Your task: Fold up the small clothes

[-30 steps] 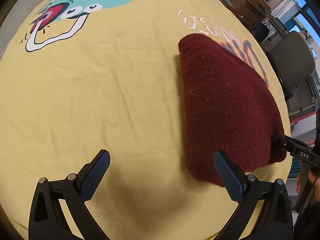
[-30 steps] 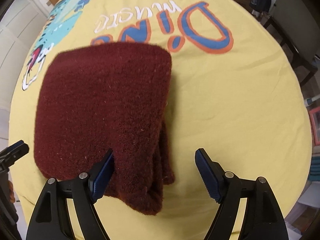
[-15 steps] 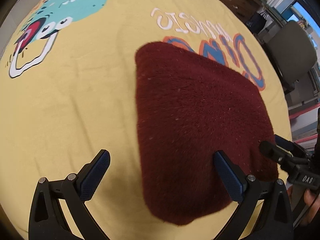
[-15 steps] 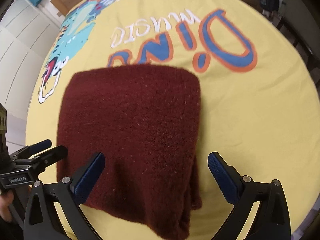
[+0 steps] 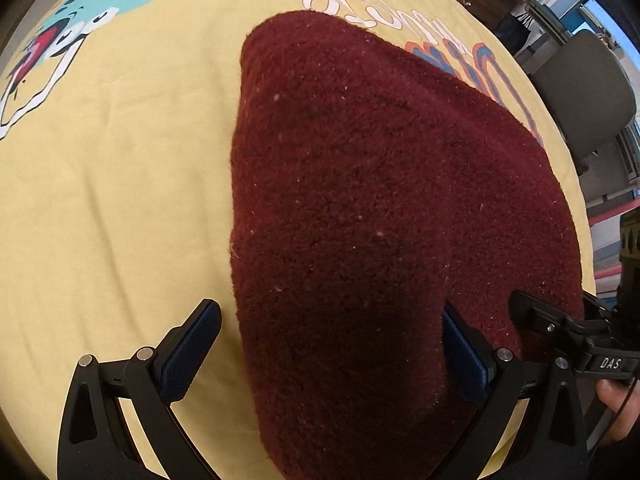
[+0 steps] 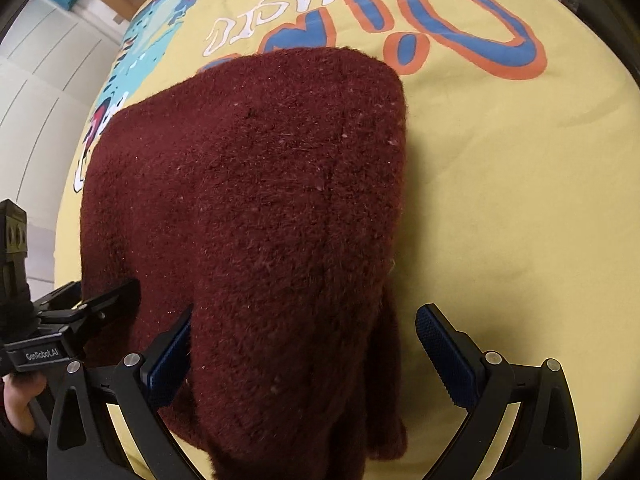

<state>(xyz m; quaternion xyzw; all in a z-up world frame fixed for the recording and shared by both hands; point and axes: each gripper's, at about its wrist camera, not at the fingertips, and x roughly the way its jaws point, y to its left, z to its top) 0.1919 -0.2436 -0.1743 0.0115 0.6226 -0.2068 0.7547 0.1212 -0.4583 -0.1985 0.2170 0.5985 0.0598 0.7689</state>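
Left gripper [image 5: 328, 352] has its jaws spread wide over the near edge of the folded maroon garment [image 5: 380, 220], gripping nothing. Right gripper [image 6: 304, 352] is likewise spread, straddling the garment's near right portion, where loose layers hang. I read the garment as lying folded on the yellow printed cloth [image 6: 500, 200], near its front edge. Its underside is hidden, so the layer count is unclear. A grey chair [image 5: 584, 88] stands beyond.

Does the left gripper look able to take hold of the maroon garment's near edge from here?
Probably yes: the left gripper is open with the maroon garment lying between its fingers, nothing covering that edge.
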